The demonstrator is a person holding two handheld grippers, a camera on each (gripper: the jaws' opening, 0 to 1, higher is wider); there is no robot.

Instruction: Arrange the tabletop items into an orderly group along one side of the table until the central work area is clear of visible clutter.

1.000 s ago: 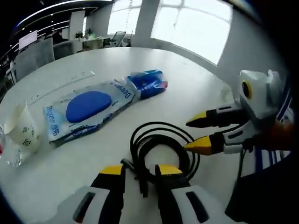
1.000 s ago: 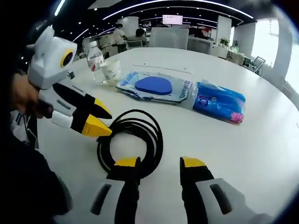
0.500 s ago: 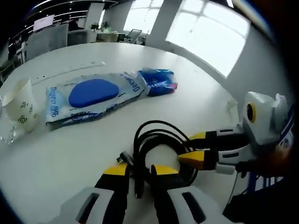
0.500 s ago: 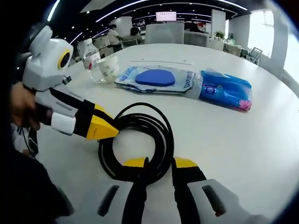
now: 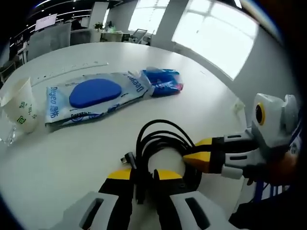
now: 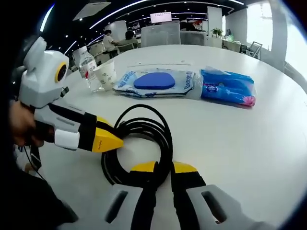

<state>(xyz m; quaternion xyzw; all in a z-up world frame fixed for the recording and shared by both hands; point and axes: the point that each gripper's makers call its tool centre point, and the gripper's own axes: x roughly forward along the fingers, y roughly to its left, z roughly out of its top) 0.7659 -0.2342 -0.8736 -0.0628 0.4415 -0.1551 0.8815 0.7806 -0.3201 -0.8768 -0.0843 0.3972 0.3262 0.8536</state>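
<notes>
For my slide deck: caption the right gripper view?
Both hand-held grippers clamp a coiled black cable on a white table.

Left gripper view: camera sits low over the white table (image 5: 57,158), looking forward past its own 2 jaws at the bottom centre. It is close to the black cable coil (image 5: 163,143) in the lower middle; windows fill the upper right.

Right gripper view: camera equally low and close, facing the coil (image 6: 141,139) from the opposite side, with the office interior across the top.

Shared: both views take in the coil, the wipes pack (image 5: 91,96) (image 6: 156,82), the blue packet (image 5: 163,82) (image 6: 228,87) and the paper cup (image 5: 19,105) (image 6: 106,75).
</notes>
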